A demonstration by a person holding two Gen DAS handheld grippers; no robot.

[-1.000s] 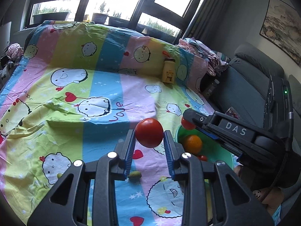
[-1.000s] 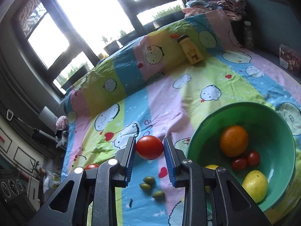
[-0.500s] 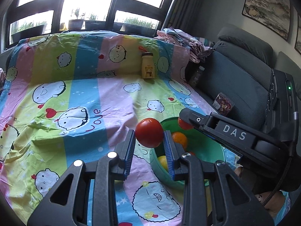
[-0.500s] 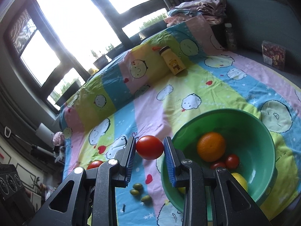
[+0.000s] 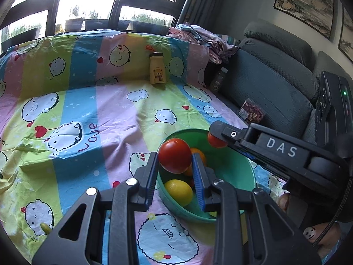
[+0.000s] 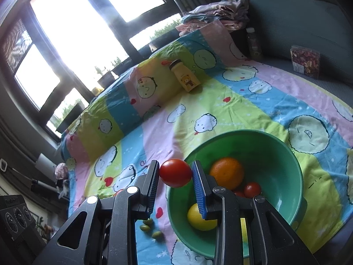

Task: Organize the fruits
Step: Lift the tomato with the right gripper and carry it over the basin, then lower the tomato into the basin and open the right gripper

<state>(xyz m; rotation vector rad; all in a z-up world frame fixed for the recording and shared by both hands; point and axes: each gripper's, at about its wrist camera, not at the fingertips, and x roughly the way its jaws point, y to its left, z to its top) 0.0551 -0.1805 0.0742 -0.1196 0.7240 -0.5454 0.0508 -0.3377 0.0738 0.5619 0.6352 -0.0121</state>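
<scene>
left gripper: clamped on tomato, above bowl rim | right gripper: clamped on second tomato, by bowl edge | bowl: orange, lemon, small tomatoes | olives on sheet

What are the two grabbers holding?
Each holds a red tomato by its sides: the left gripper one tomato, the right gripper another tomato.

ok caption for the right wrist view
Right tool holds a tomato beside the green bowl of fruit.
</scene>
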